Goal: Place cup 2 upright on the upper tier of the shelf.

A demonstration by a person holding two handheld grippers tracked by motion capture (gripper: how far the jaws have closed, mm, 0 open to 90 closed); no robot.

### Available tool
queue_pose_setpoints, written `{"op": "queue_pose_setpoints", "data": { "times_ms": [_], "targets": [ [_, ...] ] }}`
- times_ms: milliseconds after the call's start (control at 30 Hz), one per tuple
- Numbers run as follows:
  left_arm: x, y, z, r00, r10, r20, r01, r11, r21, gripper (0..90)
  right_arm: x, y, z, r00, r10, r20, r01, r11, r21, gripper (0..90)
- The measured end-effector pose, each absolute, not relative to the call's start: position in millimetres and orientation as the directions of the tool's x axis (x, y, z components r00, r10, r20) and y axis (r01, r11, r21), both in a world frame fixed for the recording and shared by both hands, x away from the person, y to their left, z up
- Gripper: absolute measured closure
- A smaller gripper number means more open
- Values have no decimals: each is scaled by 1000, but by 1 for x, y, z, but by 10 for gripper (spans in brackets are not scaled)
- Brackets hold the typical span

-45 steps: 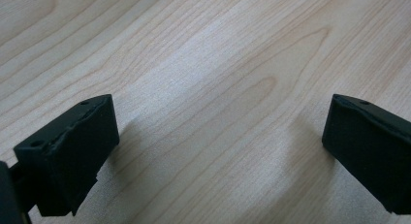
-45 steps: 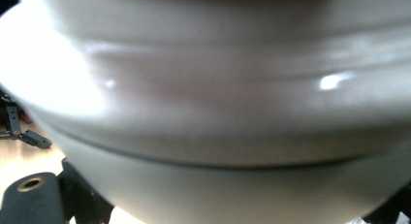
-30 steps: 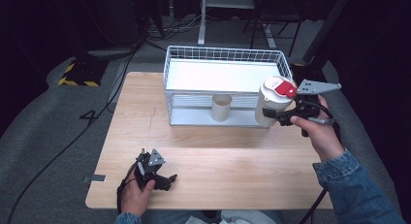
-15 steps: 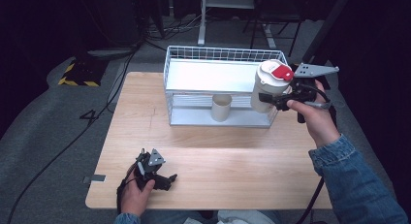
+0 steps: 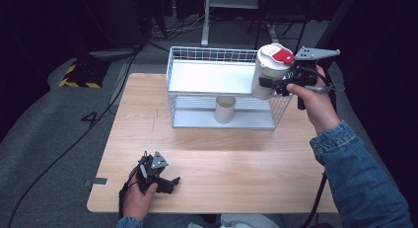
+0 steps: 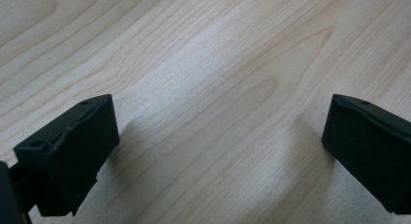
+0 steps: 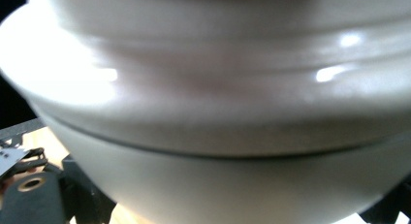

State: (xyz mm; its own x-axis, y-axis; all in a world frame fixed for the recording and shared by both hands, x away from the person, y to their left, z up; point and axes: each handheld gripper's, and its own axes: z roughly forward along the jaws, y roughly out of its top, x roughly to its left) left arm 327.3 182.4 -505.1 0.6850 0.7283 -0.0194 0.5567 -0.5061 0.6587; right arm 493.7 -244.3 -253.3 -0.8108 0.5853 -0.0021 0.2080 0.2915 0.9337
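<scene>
Right gripper (image 5: 276, 85) clamping white jar (image 5: 269, 72), risen and now level with rack (image 5: 197, 57) top shelf; placement likely next. Left gripper (image 5: 156, 174) open, idle on table (image 5: 236, 159).

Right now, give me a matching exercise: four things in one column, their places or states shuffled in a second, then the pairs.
1. white canister with red lid
2. beige cup
3. left hand-held gripper
4. wire rack

A. low over the table's near edge, jaws open
B. on the lower shelf
C. at the table's far side
D. gripped by the right hand-held gripper, held up at the rack's right end

Pairs: 1-D, 2-B, 3-A, 4-C
</scene>
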Motion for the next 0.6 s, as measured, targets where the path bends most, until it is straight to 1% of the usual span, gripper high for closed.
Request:
{"op": "queue_pose_setpoints", "data": {
  "times_ms": [267,600],
  "targets": [
    [328,182,-505,686,728,-17,555,-508,658,3,516,-231,-245,-804,595,-9,198,282,939,113],
    [329,182,-505,683,731,-23,558,-501,661,3,536,-211,-246,-795,606,1,204,267,942,113]
  ]
}}
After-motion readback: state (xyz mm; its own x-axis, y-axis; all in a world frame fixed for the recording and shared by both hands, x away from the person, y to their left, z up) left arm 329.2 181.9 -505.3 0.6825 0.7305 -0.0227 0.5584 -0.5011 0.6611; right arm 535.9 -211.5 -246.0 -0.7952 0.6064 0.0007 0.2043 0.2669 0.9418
